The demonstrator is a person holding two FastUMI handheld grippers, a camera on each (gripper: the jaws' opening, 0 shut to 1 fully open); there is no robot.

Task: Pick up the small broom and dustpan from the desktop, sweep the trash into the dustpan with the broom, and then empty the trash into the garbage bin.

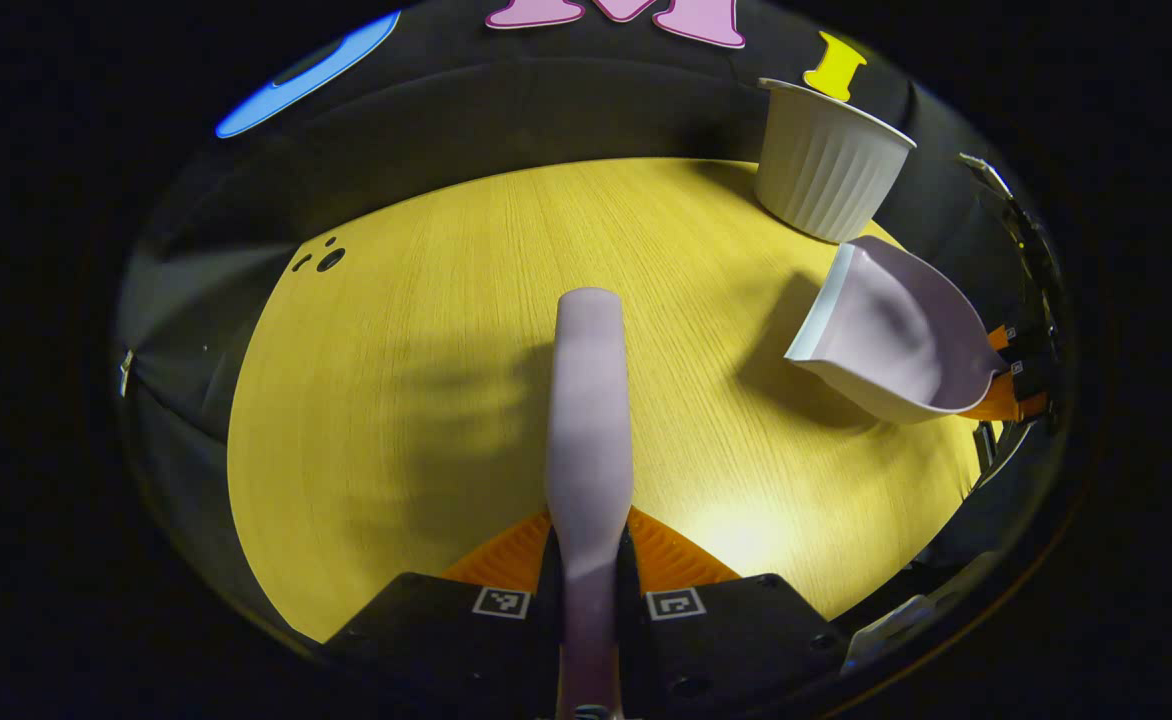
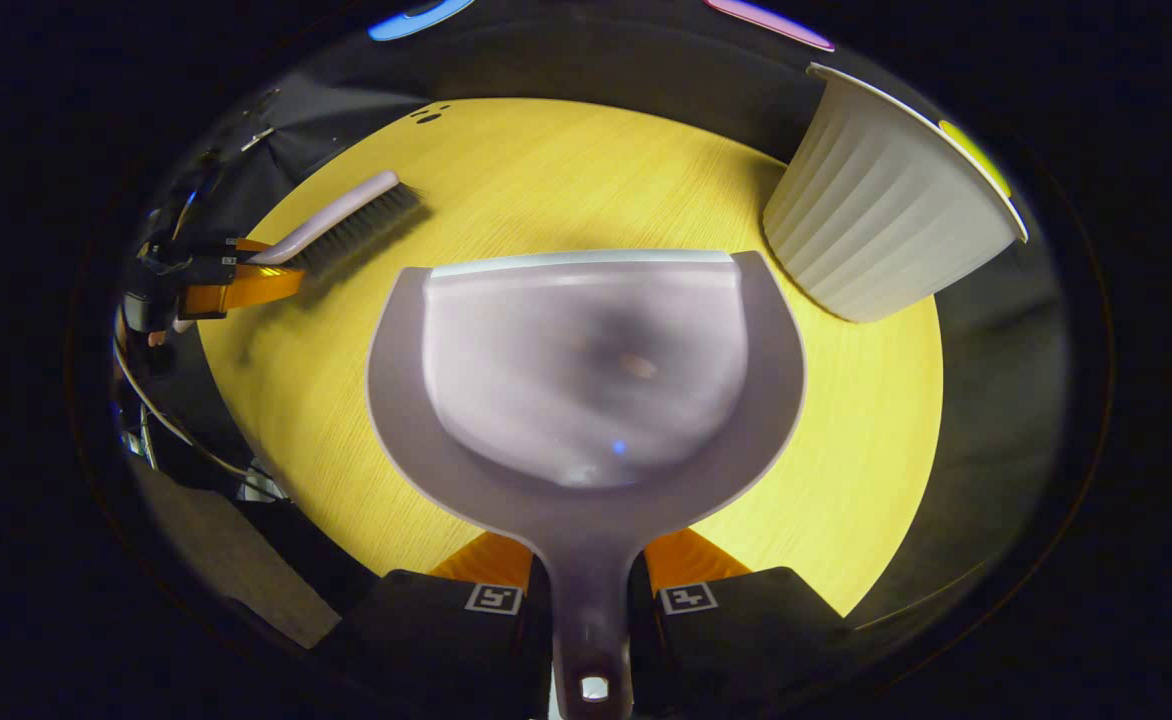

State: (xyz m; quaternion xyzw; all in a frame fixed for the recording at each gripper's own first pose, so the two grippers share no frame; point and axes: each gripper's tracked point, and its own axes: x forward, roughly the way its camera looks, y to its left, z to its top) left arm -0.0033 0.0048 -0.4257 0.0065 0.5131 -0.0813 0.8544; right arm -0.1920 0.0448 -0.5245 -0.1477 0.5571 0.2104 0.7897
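In the left gripper view my left gripper (image 1: pixel 587 555) is shut on the pale lilac handle of the small broom (image 1: pixel 588 420), which points away over the yellow wooden desktop (image 1: pixel 426 330). In the right gripper view my right gripper (image 2: pixel 586 570) is shut on the handle of the lilac dustpan (image 2: pixel 586 370), held level above the desktop (image 2: pixel 846 480); a faint small speck lies inside its pan. The white ribbed garbage bin (image 2: pixel 881 215) stands just beyond the dustpan's right corner. The broom (image 2: pixel 346 222) with dark bristles and the left gripper (image 2: pixel 246 285) appear at far left. The dustpan (image 1: pixel 896 335) and bin (image 1: pixel 826 160) appear at right.
Small dark holes (image 1: pixel 321 260) mark the desktop's far left part. The desktop's edge curves round close to the bin and to both grippers. Cables (image 2: pixel 161 410) hang beside the left gripper off the table's edge.
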